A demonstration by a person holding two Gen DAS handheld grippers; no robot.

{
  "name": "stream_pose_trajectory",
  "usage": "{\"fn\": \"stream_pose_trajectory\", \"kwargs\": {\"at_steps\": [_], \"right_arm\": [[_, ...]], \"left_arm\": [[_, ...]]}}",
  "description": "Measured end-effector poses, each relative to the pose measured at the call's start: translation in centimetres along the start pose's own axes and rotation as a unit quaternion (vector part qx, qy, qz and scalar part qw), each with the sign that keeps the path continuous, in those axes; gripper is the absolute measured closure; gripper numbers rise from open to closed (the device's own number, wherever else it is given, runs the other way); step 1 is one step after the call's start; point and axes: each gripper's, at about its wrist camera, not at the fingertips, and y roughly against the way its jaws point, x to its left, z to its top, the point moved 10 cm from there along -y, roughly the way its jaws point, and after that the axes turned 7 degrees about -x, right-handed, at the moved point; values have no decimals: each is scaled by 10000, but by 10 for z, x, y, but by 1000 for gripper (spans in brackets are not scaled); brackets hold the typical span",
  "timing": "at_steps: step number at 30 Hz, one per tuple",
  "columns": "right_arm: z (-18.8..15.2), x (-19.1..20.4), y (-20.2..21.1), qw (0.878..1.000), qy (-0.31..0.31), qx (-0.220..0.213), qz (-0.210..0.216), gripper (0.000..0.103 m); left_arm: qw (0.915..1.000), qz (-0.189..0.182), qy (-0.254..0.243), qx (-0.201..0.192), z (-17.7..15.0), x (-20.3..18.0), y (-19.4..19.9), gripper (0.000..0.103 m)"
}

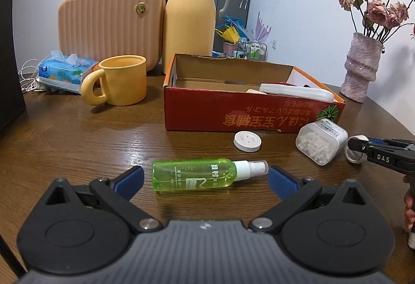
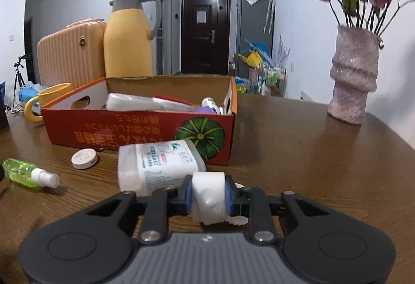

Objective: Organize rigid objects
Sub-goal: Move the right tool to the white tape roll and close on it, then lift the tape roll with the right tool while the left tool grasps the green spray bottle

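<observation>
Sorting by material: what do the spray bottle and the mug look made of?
Spray bottle: likely clear green plastic, glossy; you see through it, with a white plastic pump. Mug: matte yellow, thick-walled, so ceramic or plastic; the look leaves it open.

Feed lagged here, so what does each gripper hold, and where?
Right gripper pinches a white tape roll across its flat sides. Left gripper holds nothing.

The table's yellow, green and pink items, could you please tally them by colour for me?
Yellow: 2, the mug and thermos jug.
Green: 1, the spray bottle.
Pink: 2, the ribbed case and vase.
Total: 5.
</observation>
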Motion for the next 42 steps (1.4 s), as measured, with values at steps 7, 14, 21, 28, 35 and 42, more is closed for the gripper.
{"fn": "stream_pose_trajectory", "kwargs": {"at_steps": [7, 14, 21, 28, 35, 42], "right_arm": [[10, 14, 28, 9990, -25, -444, 32, 80], [13, 38, 67, 9966, -48, -799, 188, 80], [10, 47, 80, 9960, -91, -845, 277, 80], [7, 47, 80, 9964, -118, -805, 253, 80], [6, 44, 78, 9968, -162, -759, 167, 80], [4, 42, 80, 9966, -243, -776, 94, 80]], "left_arm": [[10000, 13, 19, 1, 0, 1, 0, 0], [10000, 0, 39, -4, 1, 1, 1, 0], [10000, 18, 34, 4, 1, 2, 0, 0], [9998, 179, -55, -96, 10, 19, -10, 0], [9995, 267, 176, -7, 21, 59, -39, 12], [9980, 88, 290, 561, 5, 68, -52, 24]]}}
